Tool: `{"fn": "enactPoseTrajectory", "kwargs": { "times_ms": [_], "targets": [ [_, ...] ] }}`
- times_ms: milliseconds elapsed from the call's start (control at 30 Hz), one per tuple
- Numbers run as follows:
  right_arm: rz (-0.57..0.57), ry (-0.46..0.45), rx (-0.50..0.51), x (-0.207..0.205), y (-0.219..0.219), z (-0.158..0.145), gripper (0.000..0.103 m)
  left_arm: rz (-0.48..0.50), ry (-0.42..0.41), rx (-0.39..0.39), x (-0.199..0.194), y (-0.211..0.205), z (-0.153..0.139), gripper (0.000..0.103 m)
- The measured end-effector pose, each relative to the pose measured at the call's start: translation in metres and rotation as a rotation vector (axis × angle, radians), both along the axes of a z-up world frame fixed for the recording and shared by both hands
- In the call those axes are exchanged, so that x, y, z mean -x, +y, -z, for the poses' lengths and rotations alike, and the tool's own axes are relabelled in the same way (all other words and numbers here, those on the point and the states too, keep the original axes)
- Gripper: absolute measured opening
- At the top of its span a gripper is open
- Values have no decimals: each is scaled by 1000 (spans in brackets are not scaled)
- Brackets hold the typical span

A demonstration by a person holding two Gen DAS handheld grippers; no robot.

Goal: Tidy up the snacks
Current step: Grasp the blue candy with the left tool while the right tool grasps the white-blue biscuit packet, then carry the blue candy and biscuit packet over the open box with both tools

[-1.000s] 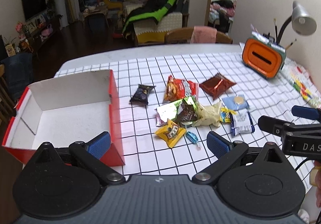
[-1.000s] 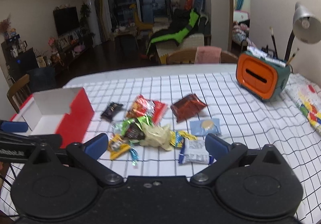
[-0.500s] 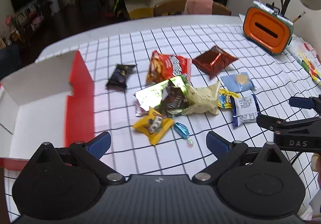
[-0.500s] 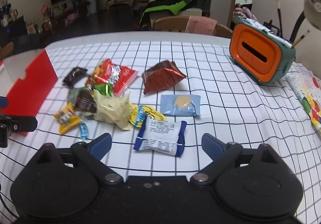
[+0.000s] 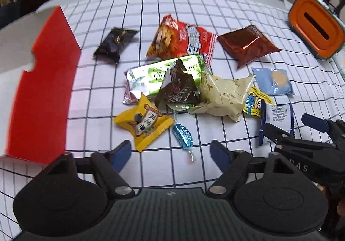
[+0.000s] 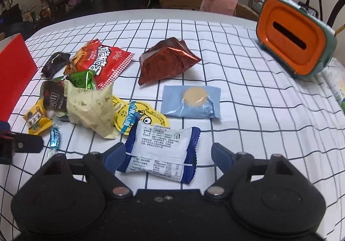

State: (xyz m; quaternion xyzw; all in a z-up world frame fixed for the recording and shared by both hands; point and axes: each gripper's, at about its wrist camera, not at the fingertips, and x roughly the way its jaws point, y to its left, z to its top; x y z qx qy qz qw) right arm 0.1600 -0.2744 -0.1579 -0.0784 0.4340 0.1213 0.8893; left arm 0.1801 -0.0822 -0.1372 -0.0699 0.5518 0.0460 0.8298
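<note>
Your left gripper (image 5: 170, 152) and right gripper (image 6: 168, 154) hang over the snack pile, jaws closing.

Left jaws straddle the blue candy (image 5: 183, 135), gripping nothing; red box (image 5: 43, 90) at nine o'clock. Right jaws flank the blue-and-white packet (image 6: 161, 150), pads not yet pressing.

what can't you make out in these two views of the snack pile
- Red box: left wrist view, its inside cut off by the frame's left edge.
- Pink-edged packet: mostly hidden under the green packet.
- White and blue packet: right wrist view, print too small to read.
</note>
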Motion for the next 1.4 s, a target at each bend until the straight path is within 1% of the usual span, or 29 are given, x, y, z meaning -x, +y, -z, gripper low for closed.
{"fn": "enactPoseTrajectory", "kwargs": {
  "times_ms": [33,100,200,267,367,400,433,467,500,533,567,600,633,667,700,733,1000,1067,1200,1333,1367,1400],
  "targets": [
    [-1,3,-3,-1,0,1,85,-10,14,6,-3,0,3,68],
    [-4,7,-11,-4,-1,1,85,-35,39,22,-9,2,9,63],
    [-7,14,-21,-6,-2,2,84,-50,55,31,-14,1,15,59],
    [-10,21,-24,-9,-1,3,83,-42,53,33,-17,-1,17,55],
    [-12,26,-20,-10,-1,6,83,-27,56,14,-22,-8,21,51],
    [-10,30,-20,-11,-1,7,82,-23,58,7,-24,-10,22,49],
    [-10,34,-27,-12,-1,8,81,-20,58,1,-24,-12,23,43],
    [-11,38,-34,-12,-1,8,78,-16,61,0,-25,-14,24,40],
    [-13,40,-38,-13,0,8,77,-15,65,2,-26,-14,24,36],
    [-16,40,-39,-13,0,8,77,-15,61,-2,-26,-15,25,33],
    [-18,39,-37,-12,2,8,75,-13,60,-7,-27,-15,25,33],
    [-20,38,-38,-12,2,7,74,-9,59,-9,-27,-16,25,29],
    [-22,41,-42,-11,2,7,70,-8,58,-9,-27,-16,25,24],
    [-24,44,-53,-10,2,7,65,-9,57,-9,-27,-15,25,21],
    [-27,48,-68,-10,1,7,62,-9,57,-6,-27,-14,25,16],
    [-25,48,-74,-9,1,6,60,-10,56,-4,-26,-12,25,13],
    [-16,47,-132,-2,-10,2,51,-23,52,3,-18,-5,22,11],
    [-23,45,-138,0,-11,0,48,-22,44,3,-15,-4,19,11],
    [-28,30,-140,5,-14,-2,45,-19,33,0,-7,-2,12,11],
    [-28,17,-168,11,-17,-9,38,-8,12,2,1,0,3,11],
    [-30,14,-168,12,-17,-10,34,-4,5,0,4,0,1,11],
    [-29,9,-163,13,-17,-10,23,-1,0,-2,6,1,-1,11]
  ]
}}
